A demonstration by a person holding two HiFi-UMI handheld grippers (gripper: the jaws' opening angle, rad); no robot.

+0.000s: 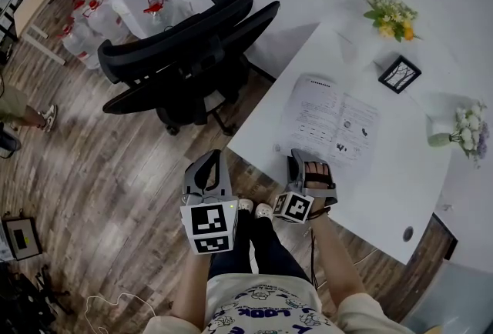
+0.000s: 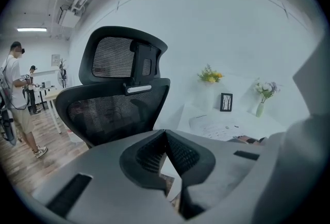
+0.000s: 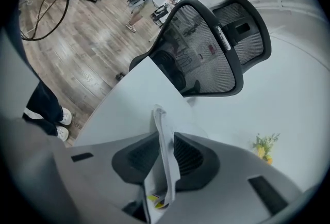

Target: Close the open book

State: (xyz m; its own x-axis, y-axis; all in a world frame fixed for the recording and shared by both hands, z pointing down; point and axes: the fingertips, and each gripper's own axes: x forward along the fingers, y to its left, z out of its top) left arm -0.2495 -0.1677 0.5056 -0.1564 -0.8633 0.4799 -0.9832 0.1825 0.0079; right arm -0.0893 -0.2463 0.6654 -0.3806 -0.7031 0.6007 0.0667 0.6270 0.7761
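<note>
Right gripper is pinched on the near edge of the book — a page sticks up between its jaws. Left gripper has its jaws together, empty.

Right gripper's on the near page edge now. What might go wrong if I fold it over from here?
1. The right gripper pinches only a thin page edge; it may tear, crumple, or flip alone without closing the book.
2. The left gripper hangs shut off the table, so nothing steadies the book; it may slide.
</note>
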